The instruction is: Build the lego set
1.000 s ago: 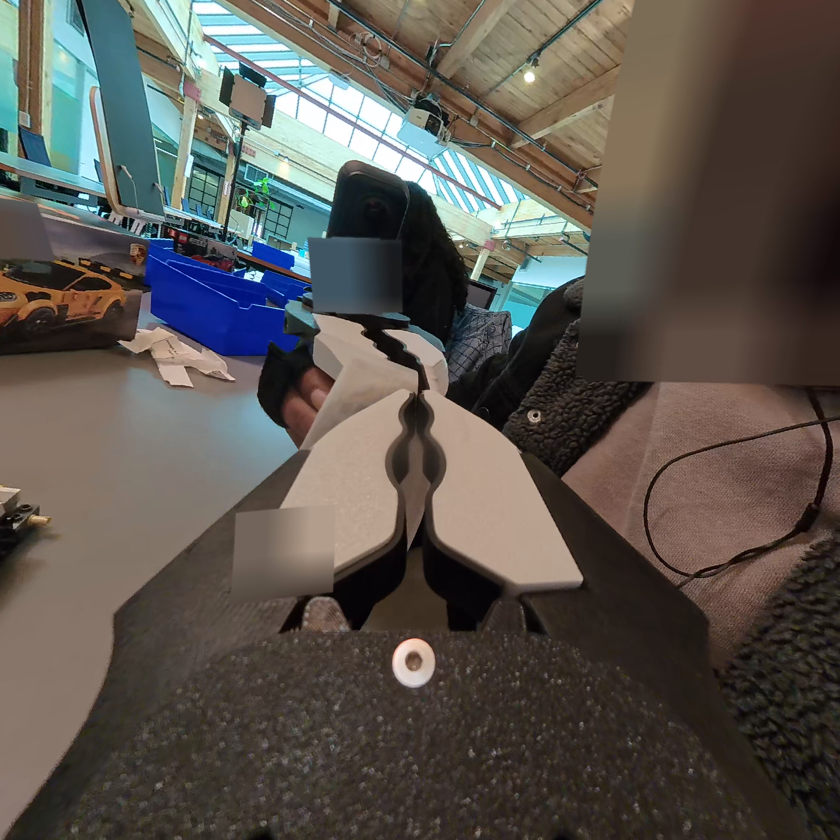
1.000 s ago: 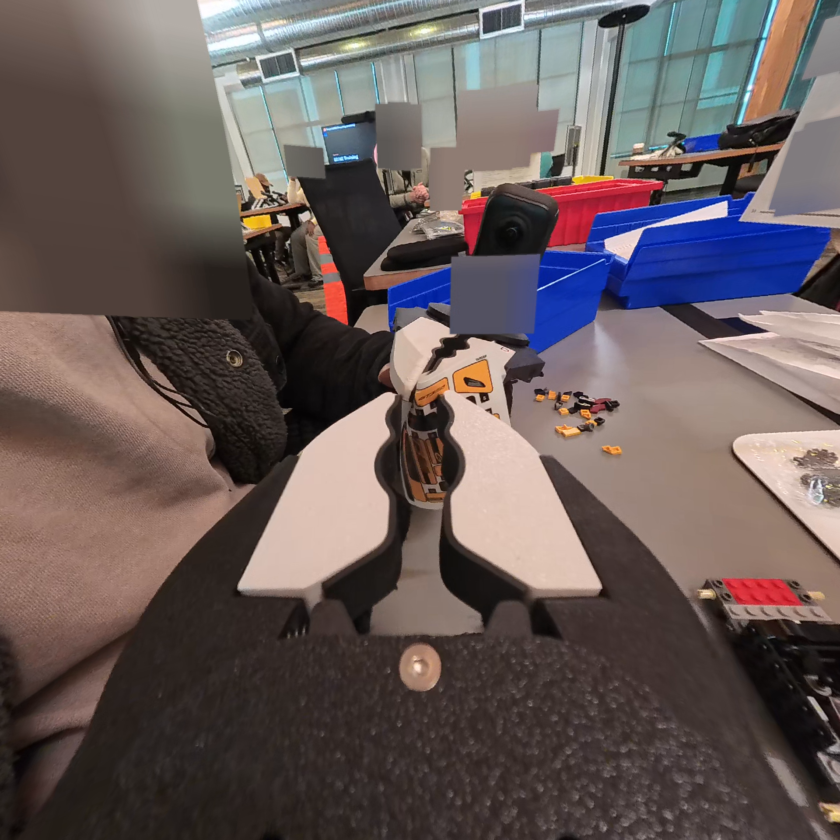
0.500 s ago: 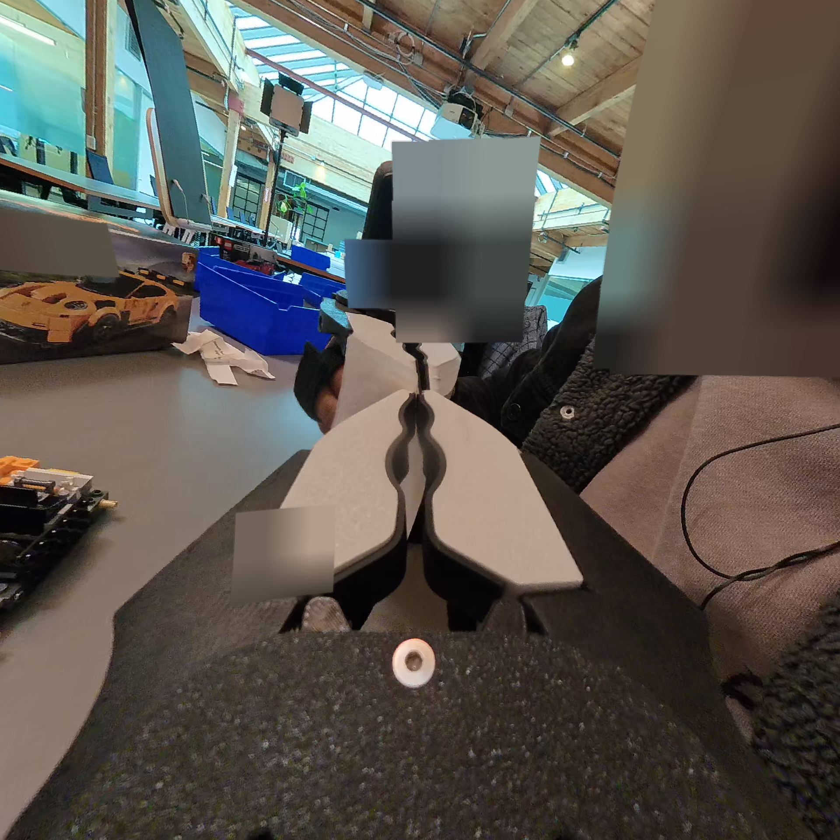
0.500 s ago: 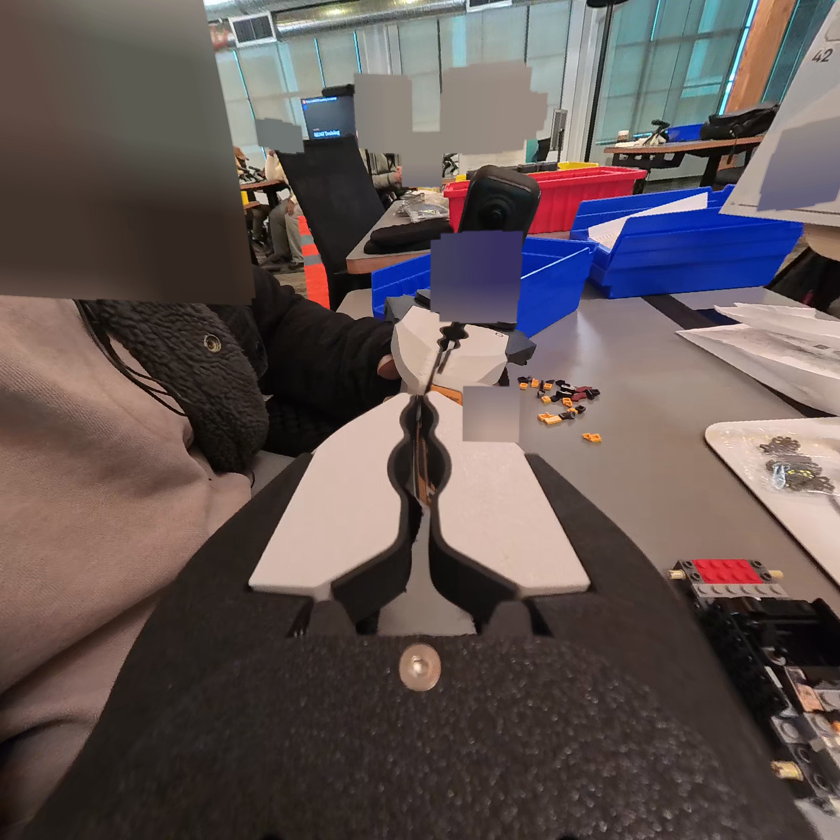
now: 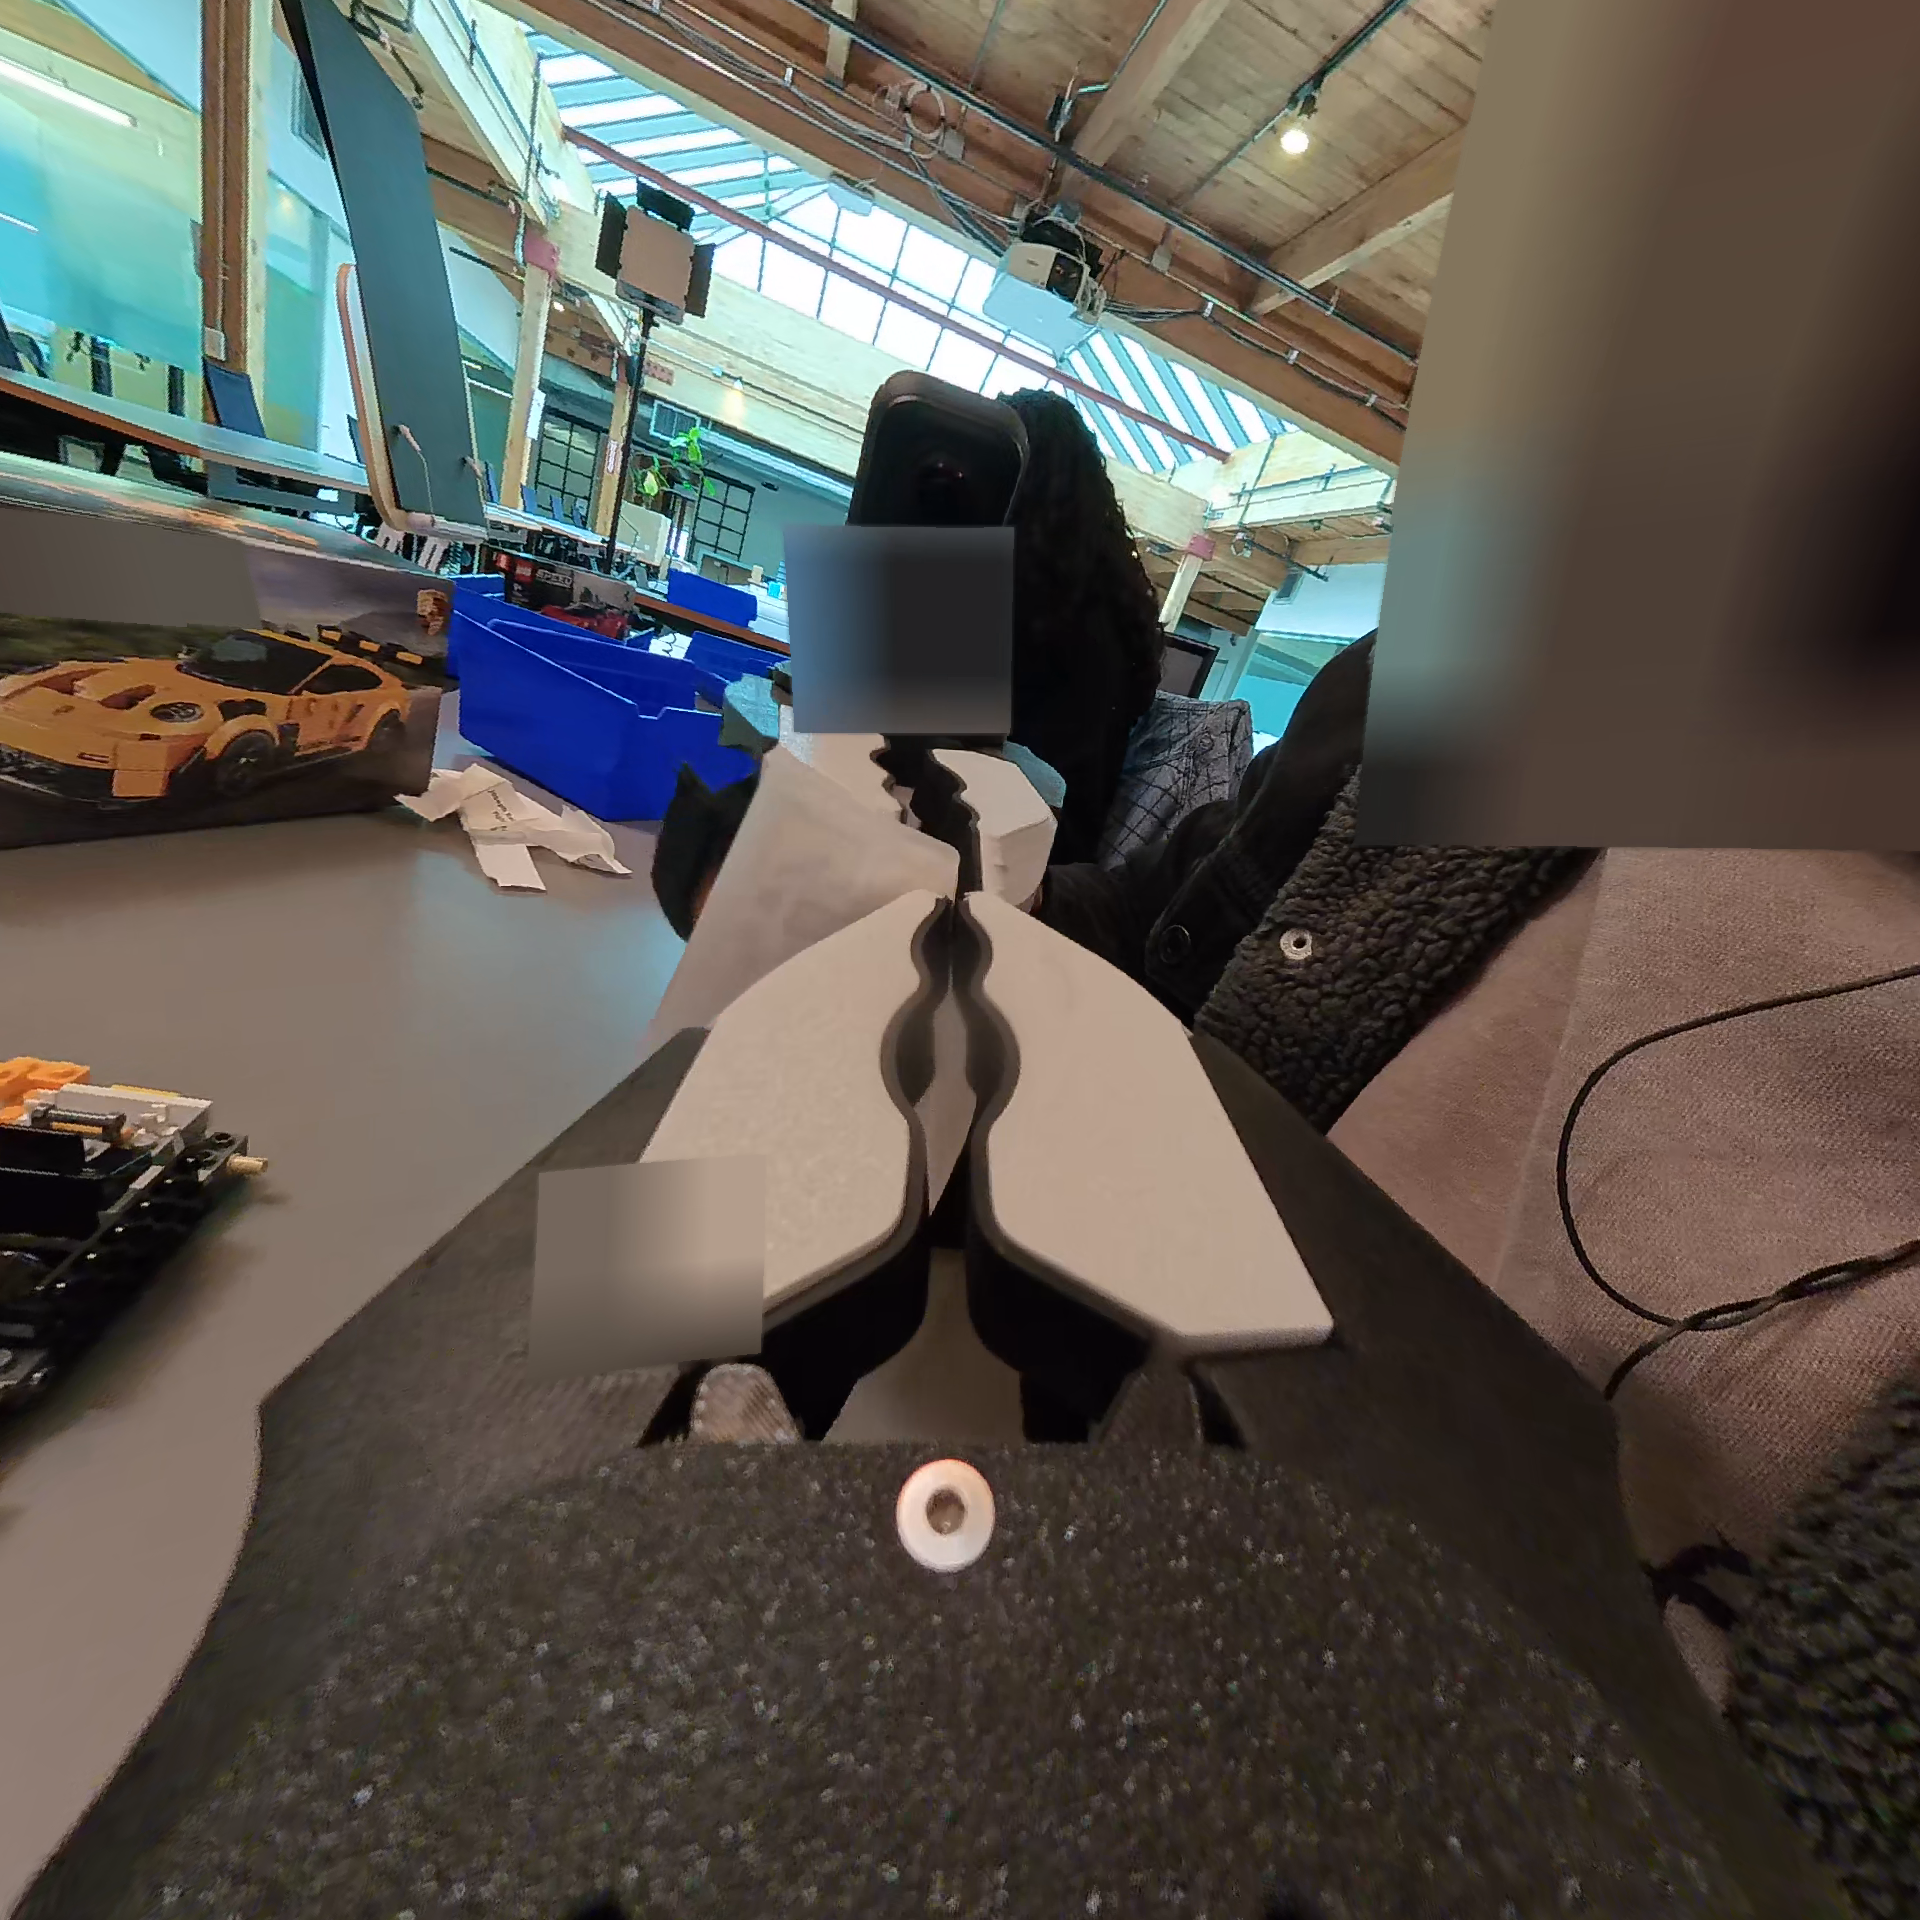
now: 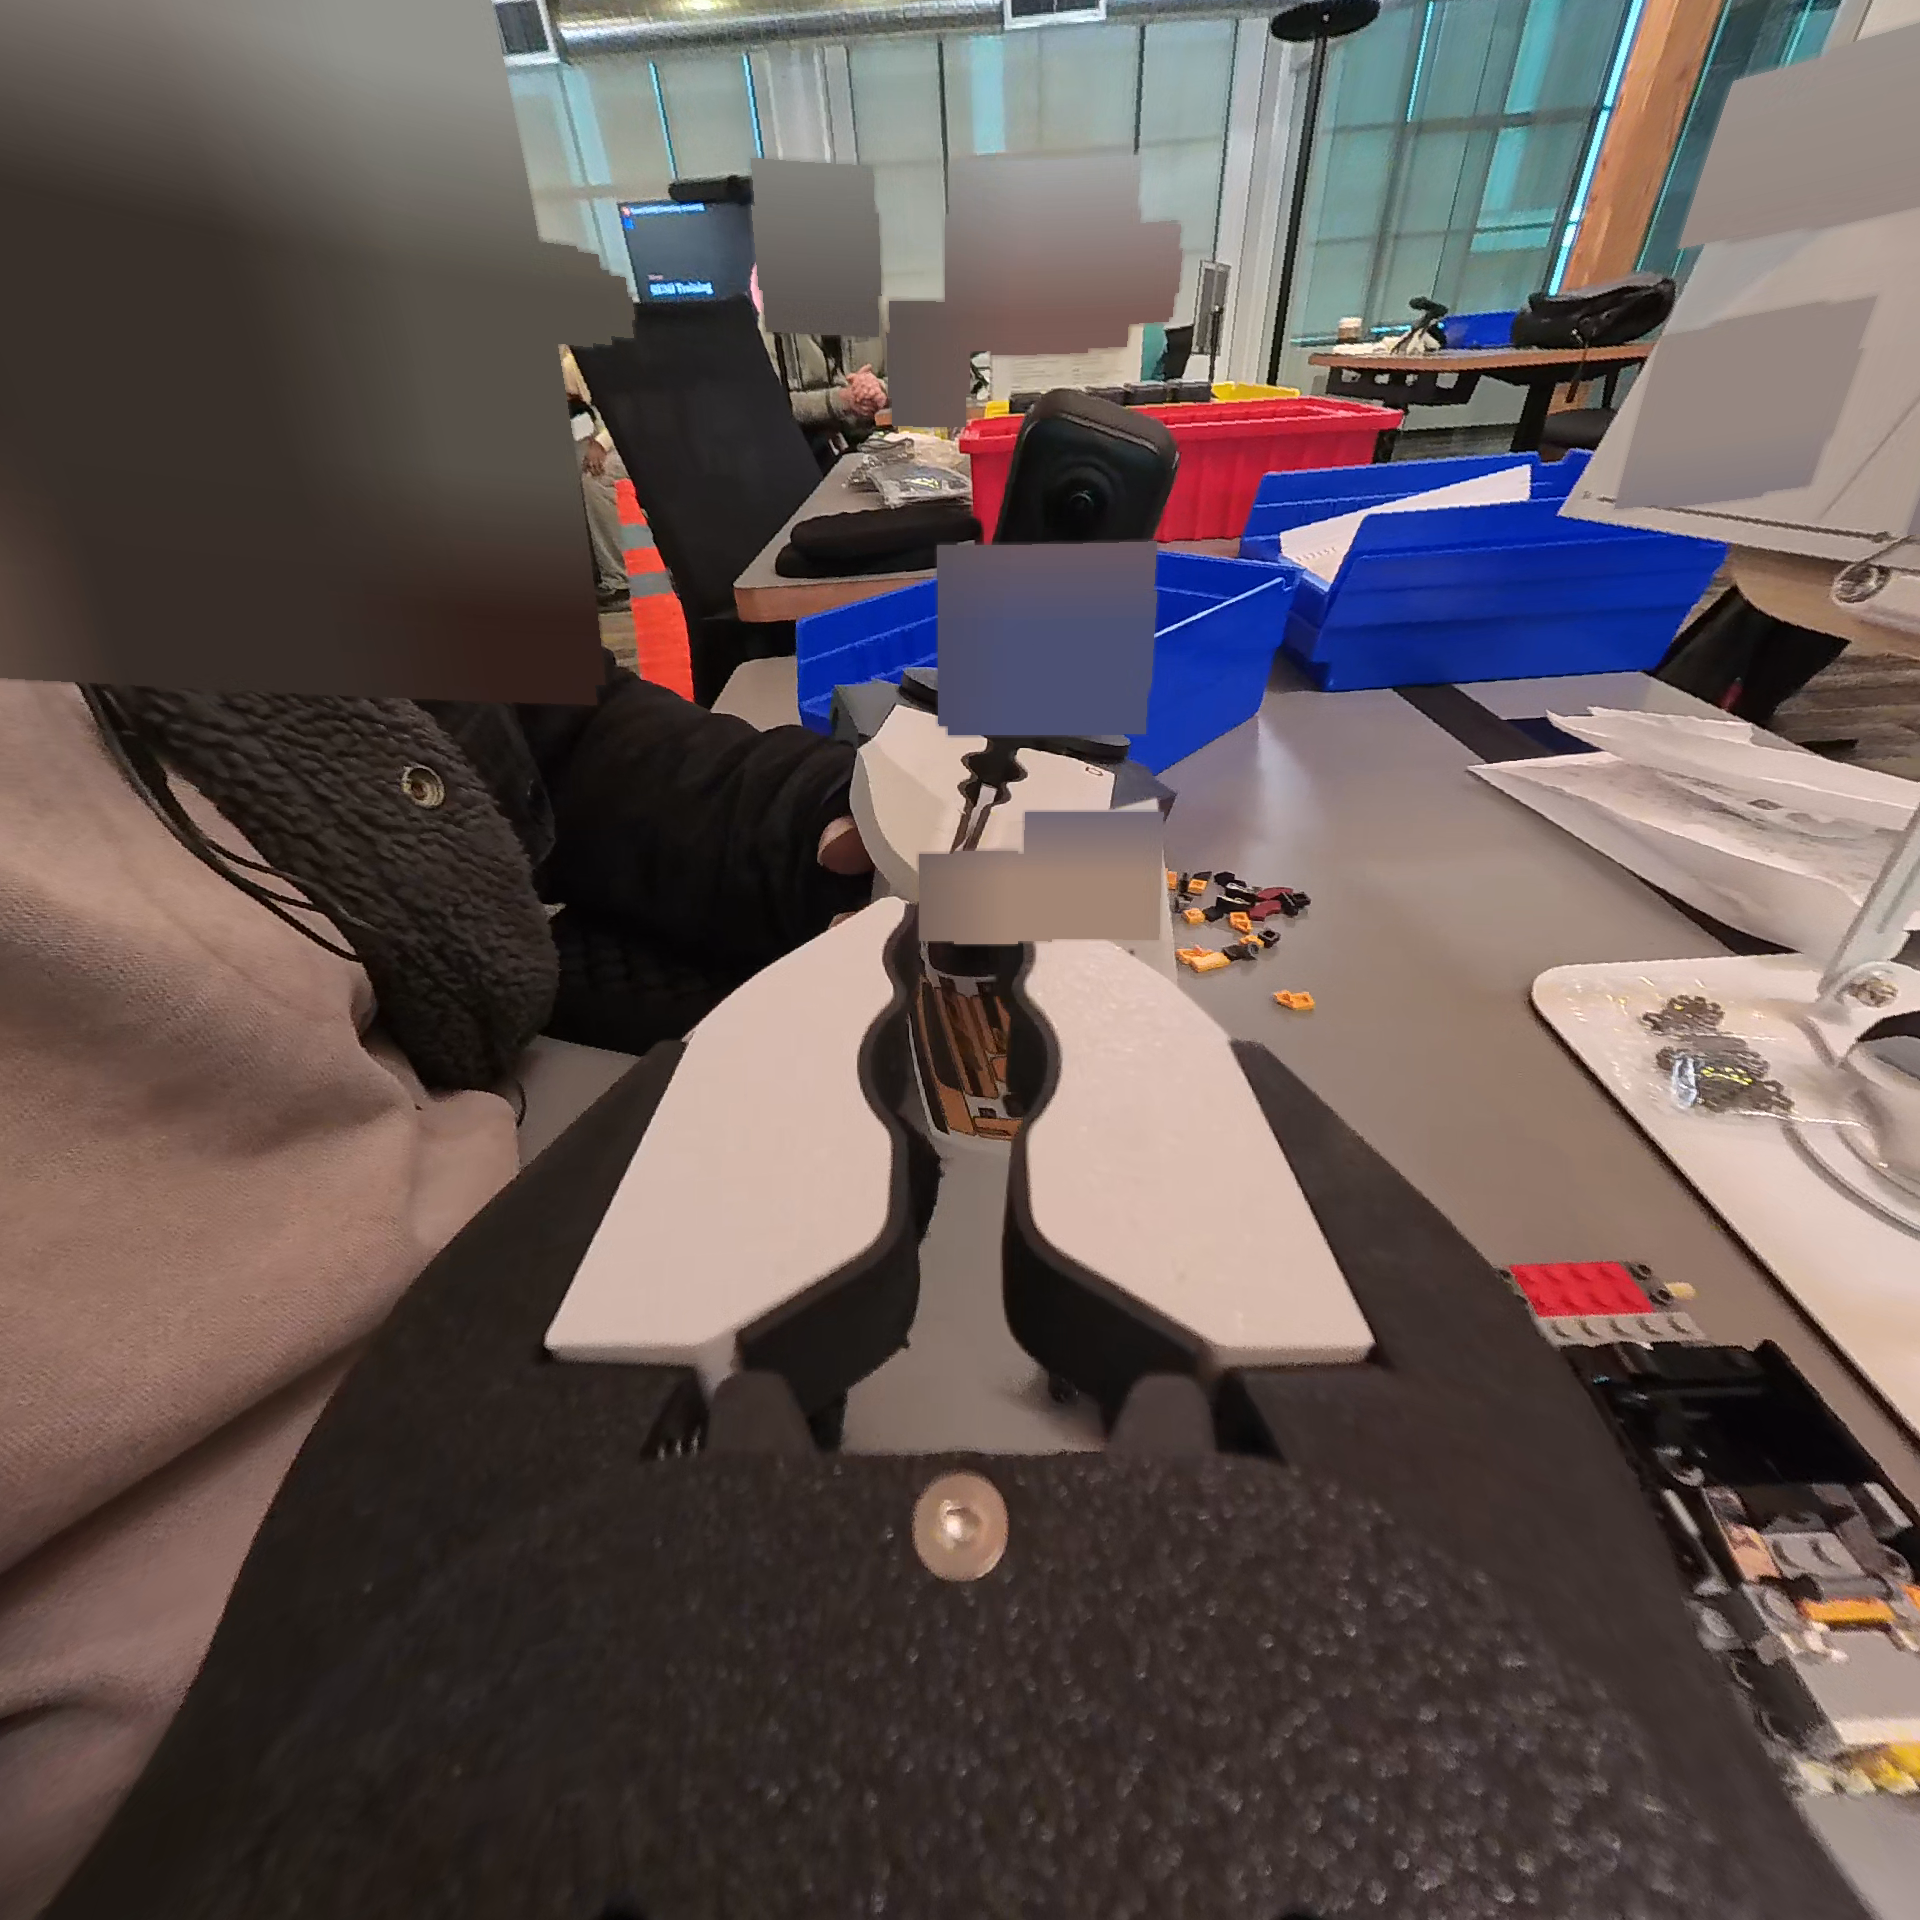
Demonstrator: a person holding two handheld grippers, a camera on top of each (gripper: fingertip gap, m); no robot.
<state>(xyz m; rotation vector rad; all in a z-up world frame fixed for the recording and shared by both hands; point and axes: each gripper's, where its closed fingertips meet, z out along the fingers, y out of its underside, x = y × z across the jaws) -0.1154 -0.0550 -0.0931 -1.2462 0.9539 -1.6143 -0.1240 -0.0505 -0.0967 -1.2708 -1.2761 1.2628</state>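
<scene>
A sticker sheet point(image 6: 961, 1060) with orange and black decals hangs between my two grippers, which face each other above the grey table point(image 6: 1455, 935). My left gripper point(image 5: 951, 914) is shut on the sheet, whose white back point(image 5: 800, 883) sticks out to the left. The left gripper also shows in the right wrist view point(image 6: 977, 805). My right gripper point(image 6: 966, 945) has its jaws slightly apart around the sheet's lower end; it also shows in the left wrist view point(image 5: 935, 800). The half-built black lego chassis point(image 6: 1704, 1455) lies on the table at the right point(image 5: 94, 1174).
Small orange and black loose pieces point(image 6: 1236, 914) lie past the grippers. A white tray point(image 6: 1621, 1143) with bagged parts and instruction pages point(image 6: 1714, 821) are at the right. Blue bins point(image 6: 1455, 582), a red bin point(image 6: 1247, 447), the lego box point(image 5: 208, 707) and crumpled paper point(image 5: 520, 821) stand farther off. A person's torso is close by. The tips of both grippers are at nearly the same place.
The right gripper closed onto the sticker sheet half a second ago and has now parted its jaws a little. The left gripper stayed shut on the sheet. Both views swung toward the chassis.
</scene>
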